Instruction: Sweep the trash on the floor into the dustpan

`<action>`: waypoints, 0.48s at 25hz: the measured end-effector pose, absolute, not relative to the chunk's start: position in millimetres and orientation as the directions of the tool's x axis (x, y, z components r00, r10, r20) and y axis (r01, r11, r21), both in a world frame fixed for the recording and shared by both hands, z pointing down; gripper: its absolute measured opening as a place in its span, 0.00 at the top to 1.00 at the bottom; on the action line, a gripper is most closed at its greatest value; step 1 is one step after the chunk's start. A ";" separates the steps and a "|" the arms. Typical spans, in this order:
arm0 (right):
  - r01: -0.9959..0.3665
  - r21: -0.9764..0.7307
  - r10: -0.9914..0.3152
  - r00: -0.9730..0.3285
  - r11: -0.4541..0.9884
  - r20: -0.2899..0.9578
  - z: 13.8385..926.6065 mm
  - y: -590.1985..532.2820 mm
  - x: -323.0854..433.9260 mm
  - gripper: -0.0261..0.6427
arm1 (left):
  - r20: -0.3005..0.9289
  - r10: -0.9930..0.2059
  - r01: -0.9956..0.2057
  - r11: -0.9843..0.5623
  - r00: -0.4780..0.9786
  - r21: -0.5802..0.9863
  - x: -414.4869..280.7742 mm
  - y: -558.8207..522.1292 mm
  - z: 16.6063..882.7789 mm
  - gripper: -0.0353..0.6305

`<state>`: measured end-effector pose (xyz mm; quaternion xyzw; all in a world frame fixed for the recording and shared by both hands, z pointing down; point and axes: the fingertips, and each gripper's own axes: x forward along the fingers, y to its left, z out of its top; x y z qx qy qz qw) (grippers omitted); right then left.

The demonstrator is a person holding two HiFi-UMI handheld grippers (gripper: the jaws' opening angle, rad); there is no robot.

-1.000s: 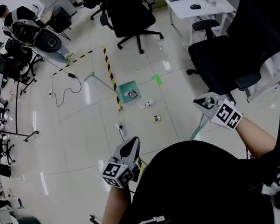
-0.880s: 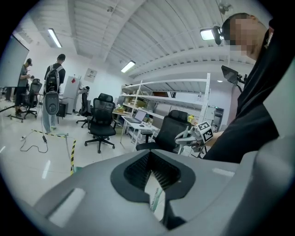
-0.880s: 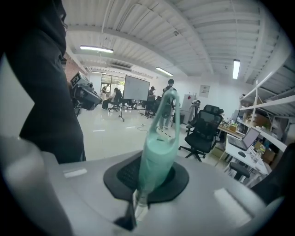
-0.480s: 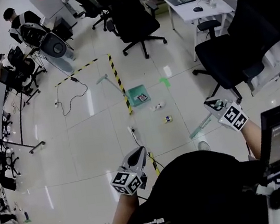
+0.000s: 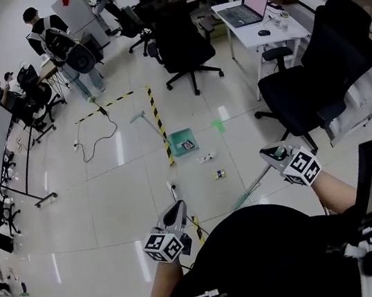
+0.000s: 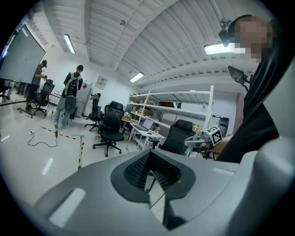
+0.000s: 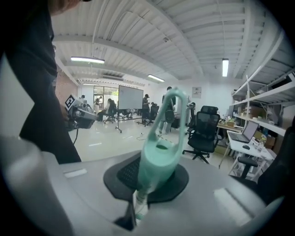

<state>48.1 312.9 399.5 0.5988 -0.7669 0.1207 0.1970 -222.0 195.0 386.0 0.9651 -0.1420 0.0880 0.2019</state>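
- We grip the broom (image 7: 159, 159) in the right tool (image 5: 271, 155); the left tool (image 5: 174, 215) is closed, empty.
- Trash (image 5: 206, 157) lies mid-frame, just below the dustpan (image 5: 183, 141); we judge the sweeping not yet begun.

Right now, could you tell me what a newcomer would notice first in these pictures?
The mint broom, clamped in the right hand-held gripper, slants down toward the floor at lower right. Ahead at mid-floor lies a green dustpan beside a yellow-black tape line, with two scraps of trash just short of it.
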 end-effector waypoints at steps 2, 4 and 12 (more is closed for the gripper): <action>-0.965 0.046 -0.872 -0.213 0.259 0.440 396.1 314.6 50.8 0.96 | 0.220 -0.236 -0.305 -0.879 0.946 0.367 -214.7 197.5 387.4 0.94; -0.962 0.048 -0.868 -0.219 0.267 0.445 396.0 316.6 51.0 0.96 | 0.215 -0.230 -0.296 -0.882 0.949 0.366 -209.1 199.1 385.9 0.94; -0.961 0.062 -0.860 -0.212 0.271 0.464 402.4 317.9 62.3 0.96 | 0.225 -0.206 -0.277 -0.892 0.952 0.358 -190.8 193.5 383.7 0.94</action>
